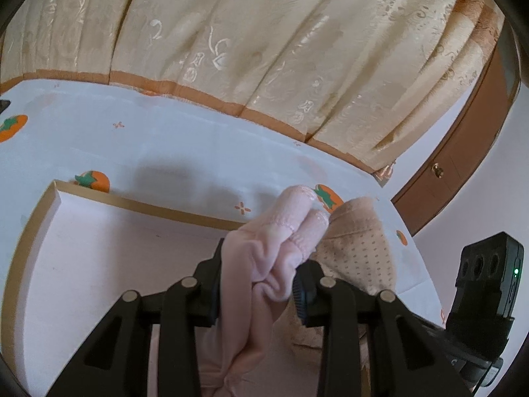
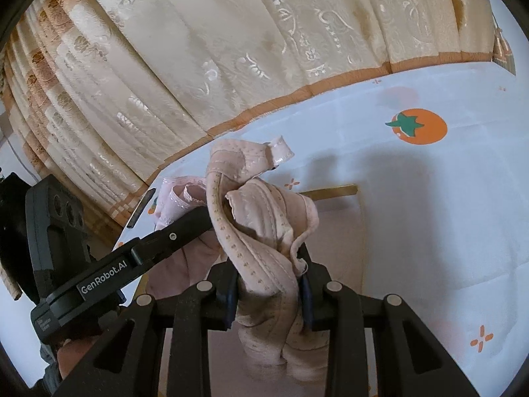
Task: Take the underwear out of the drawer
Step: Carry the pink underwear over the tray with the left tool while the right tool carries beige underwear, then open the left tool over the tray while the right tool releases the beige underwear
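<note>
My left gripper (image 1: 256,266) is shut on a bunched pale pink piece of underwear (image 1: 281,241), which hangs between its black fingers above the drawer (image 1: 43,211). Beside it, a beige dotted piece of underwear (image 1: 357,244) shows to the right. In the right wrist view my right gripper (image 2: 269,284) is shut on that beige dotted underwear (image 2: 261,225), twisted and standing up from the jaws. The left gripper (image 2: 178,235) with its pink cloth (image 2: 185,195) reaches in from the left. The drawer is a shallow box with a gold rim (image 2: 334,192) and a pale pink floor.
The drawer lies on a white sheet with orange fruit prints (image 1: 185,152) (image 2: 416,125). Cream patterned curtains (image 1: 264,39) hang close behind. A brown wooden cabinet (image 1: 446,172) stands at the right. The right gripper's camera body (image 1: 486,274) is close by.
</note>
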### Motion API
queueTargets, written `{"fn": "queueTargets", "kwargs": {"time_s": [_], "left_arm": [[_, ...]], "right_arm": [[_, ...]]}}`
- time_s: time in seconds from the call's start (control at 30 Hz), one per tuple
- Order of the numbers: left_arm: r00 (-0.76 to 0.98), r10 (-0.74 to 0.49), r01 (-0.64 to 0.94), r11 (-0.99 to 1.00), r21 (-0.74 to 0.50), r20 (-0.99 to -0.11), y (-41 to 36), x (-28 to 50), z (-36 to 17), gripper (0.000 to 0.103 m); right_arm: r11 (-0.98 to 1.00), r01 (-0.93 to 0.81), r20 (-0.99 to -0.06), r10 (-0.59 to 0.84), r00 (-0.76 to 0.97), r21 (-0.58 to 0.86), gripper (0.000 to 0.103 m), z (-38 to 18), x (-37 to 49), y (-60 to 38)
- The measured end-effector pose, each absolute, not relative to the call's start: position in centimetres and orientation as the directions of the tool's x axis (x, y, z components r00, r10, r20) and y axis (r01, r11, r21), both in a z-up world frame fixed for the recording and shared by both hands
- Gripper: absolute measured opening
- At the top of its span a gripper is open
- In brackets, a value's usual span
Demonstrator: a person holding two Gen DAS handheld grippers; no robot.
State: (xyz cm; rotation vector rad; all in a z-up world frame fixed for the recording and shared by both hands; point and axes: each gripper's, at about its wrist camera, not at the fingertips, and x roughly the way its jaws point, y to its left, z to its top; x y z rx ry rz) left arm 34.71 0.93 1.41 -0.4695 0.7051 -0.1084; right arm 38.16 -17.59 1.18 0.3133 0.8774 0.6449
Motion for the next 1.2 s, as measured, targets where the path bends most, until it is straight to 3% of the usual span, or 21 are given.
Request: {"fn": "queueTargets", "kwargs": {"time_s": [0.37,0.57,0.63,1.2], "left_arm": [[0.750,-0.247,-0.079,0.888,-0.454,-0.613,0.5,35.9,-0.1,0.038],[0.767,-0.249,-0.055,0.893,-0.447,-0.592,0.6,35.6,0.6,0.055],[0.784,-0.251,-0.034,0.896,-0.443,-0.568,0.6,35.0,1.3,0.059],[0.812,-0.306,0.137,0.928,-0.347,-0.497,1.2,25.0,3.9,0.061]], "right_arm": [[0.777,-0.403,-0.670,0.625,0.401,0.484,0.034,0.0,39.7,-16.8],[0.848,-0.405,-0.680,0.521,0.516,0.343,0.063,1.2,38.6,-16.6],[0.848,-0.401,-0.661,0.525,0.537,0.348,0.063,1.7,38.3,-17.3],[0.812,-0.487,-0.614,0.571,0.545,0.323,0.065,2.2,27.3,-18.9]]}}
